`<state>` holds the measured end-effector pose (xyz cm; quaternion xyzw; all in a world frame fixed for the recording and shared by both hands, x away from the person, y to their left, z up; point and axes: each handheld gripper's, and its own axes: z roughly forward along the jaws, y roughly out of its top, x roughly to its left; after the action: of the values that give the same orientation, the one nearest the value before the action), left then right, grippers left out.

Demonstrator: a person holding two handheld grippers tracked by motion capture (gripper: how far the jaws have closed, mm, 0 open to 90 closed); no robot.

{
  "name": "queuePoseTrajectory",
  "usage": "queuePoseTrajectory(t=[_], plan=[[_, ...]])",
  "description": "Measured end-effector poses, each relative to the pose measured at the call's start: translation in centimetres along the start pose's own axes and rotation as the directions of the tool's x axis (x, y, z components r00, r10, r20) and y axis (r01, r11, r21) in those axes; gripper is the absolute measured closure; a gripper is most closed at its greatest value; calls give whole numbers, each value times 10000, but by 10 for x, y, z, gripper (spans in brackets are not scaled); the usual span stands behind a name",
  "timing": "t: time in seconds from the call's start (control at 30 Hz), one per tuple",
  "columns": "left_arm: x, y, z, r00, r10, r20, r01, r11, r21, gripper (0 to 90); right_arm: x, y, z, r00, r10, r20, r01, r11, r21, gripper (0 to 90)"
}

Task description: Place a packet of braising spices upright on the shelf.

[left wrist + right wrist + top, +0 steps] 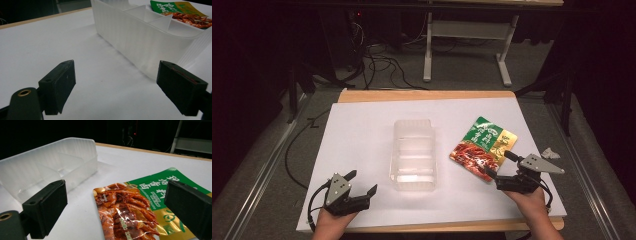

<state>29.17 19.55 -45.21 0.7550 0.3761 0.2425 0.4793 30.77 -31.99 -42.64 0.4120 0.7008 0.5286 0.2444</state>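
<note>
With both sets of jaws spread and empty, the right gripper [501, 170] straddles the near corner of the food packet [482, 148], seemingly poised to pick it up, which calls for lowering and closing, while the left gripper [362, 183] idles beside the clear plastic tray [413, 150].

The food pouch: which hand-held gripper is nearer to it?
Right. The right hand-held gripper is open at the food pouch, its jaws at the near corner. The left hand-held gripper is open across the table, beyond the clear plastic container.
</note>
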Motion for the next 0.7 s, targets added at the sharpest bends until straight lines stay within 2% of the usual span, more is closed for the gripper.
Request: queuePoseTrajectory(t=[0.13,0.5,0.6,0.63,0.7], plan=[[1,0,3,10000,31,-3,-31,10000,61,161,-6,-2,0,10000,67,41,-67,10000,35,18],[-2,0,5,9998,190,117,-192,9997,165,161,-16,-7,1,9995,277,157,-282,9991,319,40],[-2,-1,4,9998,166,72,-167,9997,151,161,-19,-8,3,9983,541,215,-550,9976,424,72],[-2,-1,4,9998,166,72,-167,9997,151,161,-19,-8,3,9983,541,215,-550,9976,424,72],[-2,-1,3,9999,141,82,-142,9998,135,161,-19,-11,2,9986,446,274,-463,9969,639,135]])
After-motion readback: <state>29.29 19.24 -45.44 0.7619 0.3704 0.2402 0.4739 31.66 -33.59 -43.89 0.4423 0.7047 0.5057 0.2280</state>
